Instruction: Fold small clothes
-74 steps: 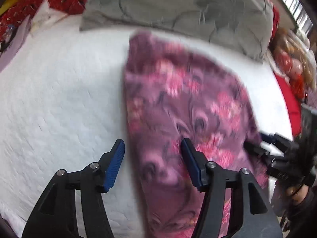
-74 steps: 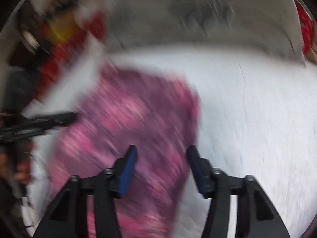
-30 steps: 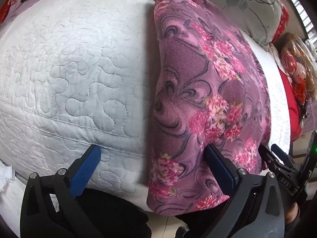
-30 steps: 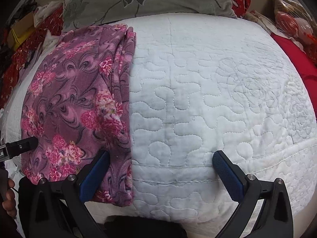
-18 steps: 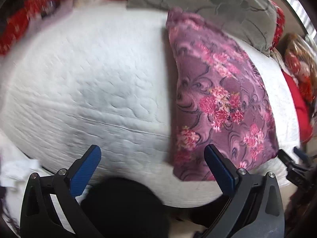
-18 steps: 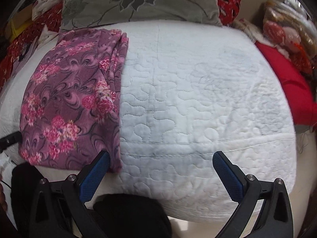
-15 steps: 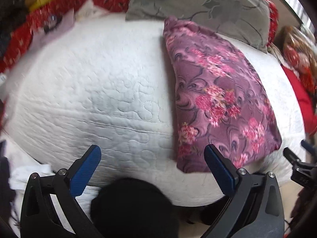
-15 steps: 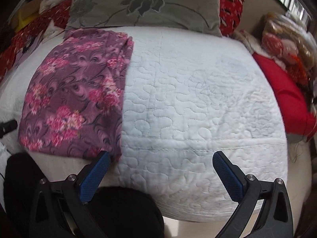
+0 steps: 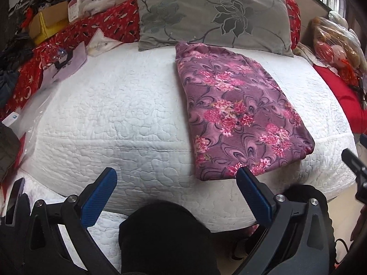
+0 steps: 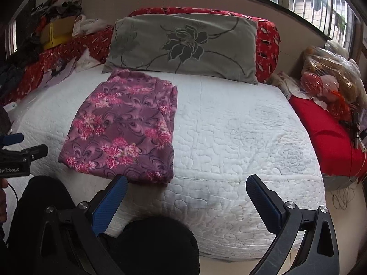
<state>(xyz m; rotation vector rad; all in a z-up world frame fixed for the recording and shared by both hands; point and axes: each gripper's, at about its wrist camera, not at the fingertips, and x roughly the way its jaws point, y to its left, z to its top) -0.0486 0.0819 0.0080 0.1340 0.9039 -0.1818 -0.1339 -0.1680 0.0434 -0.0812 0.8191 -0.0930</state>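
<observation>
Left gripper (image 9: 176,197) and right gripper (image 10: 187,200) are hovering off the near bed edge, fingers wide, holding nothing. Purple floral garment (image 10: 123,128) is lying folded flat on the white quilt (image 10: 240,137), likely finished.

Both the left gripper (image 9: 176,196) and the right gripper (image 10: 187,202) hang level with blue-padded jaws spread wide, holding nothing.
</observation>
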